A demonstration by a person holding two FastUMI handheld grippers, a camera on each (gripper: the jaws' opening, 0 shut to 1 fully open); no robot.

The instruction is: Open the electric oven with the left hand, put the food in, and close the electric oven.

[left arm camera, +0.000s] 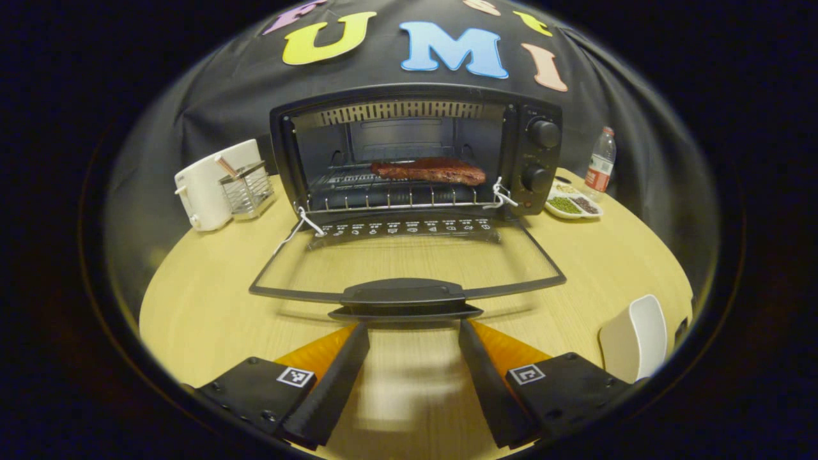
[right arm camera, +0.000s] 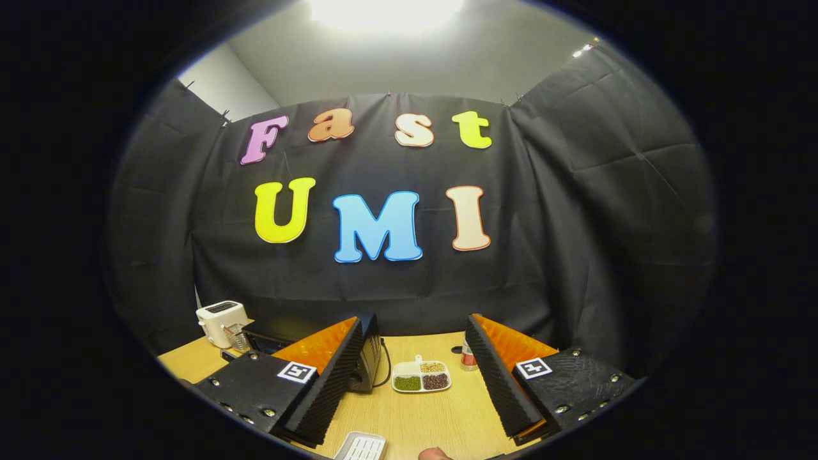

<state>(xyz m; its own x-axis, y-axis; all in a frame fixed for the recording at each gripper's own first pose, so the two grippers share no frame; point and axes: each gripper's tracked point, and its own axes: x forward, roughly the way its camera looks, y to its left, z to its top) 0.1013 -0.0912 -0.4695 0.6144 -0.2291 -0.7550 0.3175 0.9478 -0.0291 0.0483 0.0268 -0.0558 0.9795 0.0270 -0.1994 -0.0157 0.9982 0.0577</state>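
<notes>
The black electric oven (left arm camera: 415, 150) stands at the back of the table with its glass door (left arm camera: 409, 262) folded down flat toward me. A brown slab of meat (left arm camera: 429, 171) lies on the wire rack inside. My left gripper (left arm camera: 414, 332) is open, its fingers just short of the door handle (left arm camera: 402, 295), one to each side. In the right gripper view, my right gripper (right arm camera: 415, 358) is open and held high with nothing between its fingers; the oven's right side (right arm camera: 367, 361) peeks from behind its left finger.
A white toaster (left arm camera: 208, 184) and a wire holder (left arm camera: 248, 188) stand left of the oven. Right of it sit a divided dish of beans (left arm camera: 573, 204) and a bottle (left arm camera: 601, 163). A white plate (left arm camera: 636, 338) lies at the table's near right.
</notes>
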